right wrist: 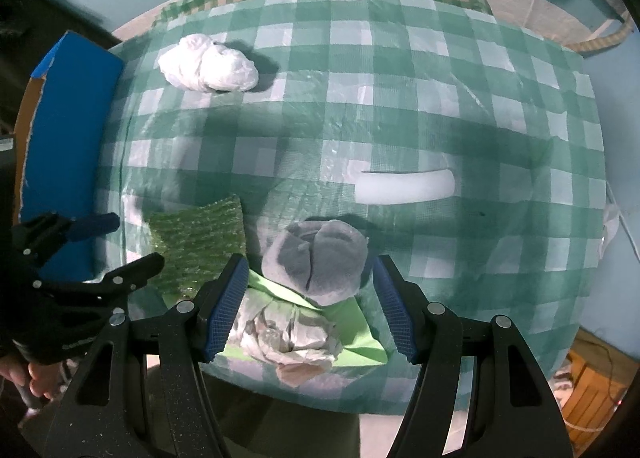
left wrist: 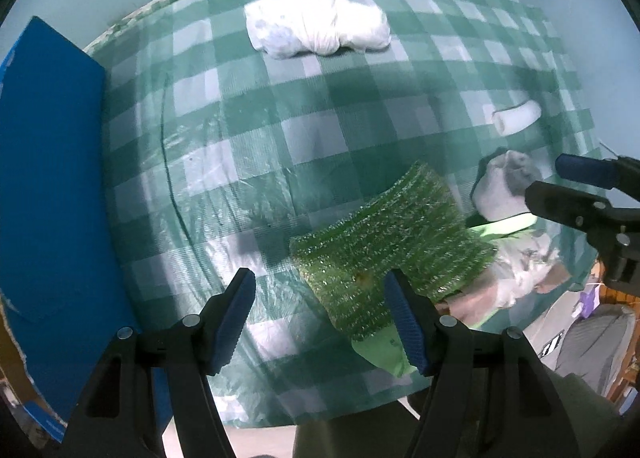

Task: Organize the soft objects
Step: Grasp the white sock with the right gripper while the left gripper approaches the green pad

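A sparkly green scrubber [left wrist: 392, 254] [right wrist: 200, 242] lies on the checked tablecloth near the front edge. My left gripper [left wrist: 320, 318] [right wrist: 138, 238] hangs open just above it, its right finger over the scrubber's corner, nothing pressed. A grey and white sock ball [right wrist: 320, 258] [left wrist: 504, 186] rests on a light green sheet [right wrist: 352, 326], with a crumpled plastic bag [right wrist: 288, 334] beside it. My right gripper [right wrist: 312, 310] [left wrist: 546, 178] is open above them; the sock ball sits just beyond its tips, untouched. Farther back lie a white cloth bundle [left wrist: 316, 24] [right wrist: 208, 64] and a white foam tube [right wrist: 404, 186] [left wrist: 516, 116].
A blue box [left wrist: 48, 178] [right wrist: 68, 138] stands along the table's left side. The green checked tablecloth [right wrist: 400, 98] covers the whole table under a plastic film. A person's gloved hand [right wrist: 40, 318] holds the left gripper. A wooden crate [right wrist: 588, 390] sits on the floor at right.
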Available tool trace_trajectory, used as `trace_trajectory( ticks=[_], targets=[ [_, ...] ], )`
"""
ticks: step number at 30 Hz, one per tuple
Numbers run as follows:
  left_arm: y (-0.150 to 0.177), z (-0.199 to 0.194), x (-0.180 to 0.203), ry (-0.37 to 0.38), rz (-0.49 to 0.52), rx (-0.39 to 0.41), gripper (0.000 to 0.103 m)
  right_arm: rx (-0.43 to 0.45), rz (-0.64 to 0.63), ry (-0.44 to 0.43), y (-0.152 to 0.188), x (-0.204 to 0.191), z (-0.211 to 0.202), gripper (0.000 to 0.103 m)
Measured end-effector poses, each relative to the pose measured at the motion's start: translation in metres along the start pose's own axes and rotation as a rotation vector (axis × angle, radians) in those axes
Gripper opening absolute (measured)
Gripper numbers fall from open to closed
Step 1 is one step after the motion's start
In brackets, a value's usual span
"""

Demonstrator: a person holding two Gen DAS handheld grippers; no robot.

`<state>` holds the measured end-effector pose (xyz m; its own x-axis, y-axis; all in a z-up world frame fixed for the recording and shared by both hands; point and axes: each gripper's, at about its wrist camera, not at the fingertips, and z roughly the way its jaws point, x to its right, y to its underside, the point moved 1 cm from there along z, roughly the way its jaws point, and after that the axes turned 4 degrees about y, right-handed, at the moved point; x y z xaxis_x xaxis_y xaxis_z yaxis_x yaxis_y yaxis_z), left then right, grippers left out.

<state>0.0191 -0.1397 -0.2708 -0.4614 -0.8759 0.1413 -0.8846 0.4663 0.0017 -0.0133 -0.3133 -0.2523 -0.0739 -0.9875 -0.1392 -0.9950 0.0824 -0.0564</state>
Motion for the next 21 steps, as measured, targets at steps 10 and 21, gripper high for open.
trace_trajectory(
  ticks=[10, 21],
  targets=[
    [-0.006, 0.022, 0.003, -0.054, 0.013, -0.042, 0.068, -0.019, 0.002, 0.012, 0.0, 0.0, 0.01, 0.066],
    [-0.01, 0.027, -0.018, -0.071, -0.013, -0.03, 0.075, -0.04, -0.011, 0.031, -0.001, -0.003, 0.022, 0.066]
  ],
)
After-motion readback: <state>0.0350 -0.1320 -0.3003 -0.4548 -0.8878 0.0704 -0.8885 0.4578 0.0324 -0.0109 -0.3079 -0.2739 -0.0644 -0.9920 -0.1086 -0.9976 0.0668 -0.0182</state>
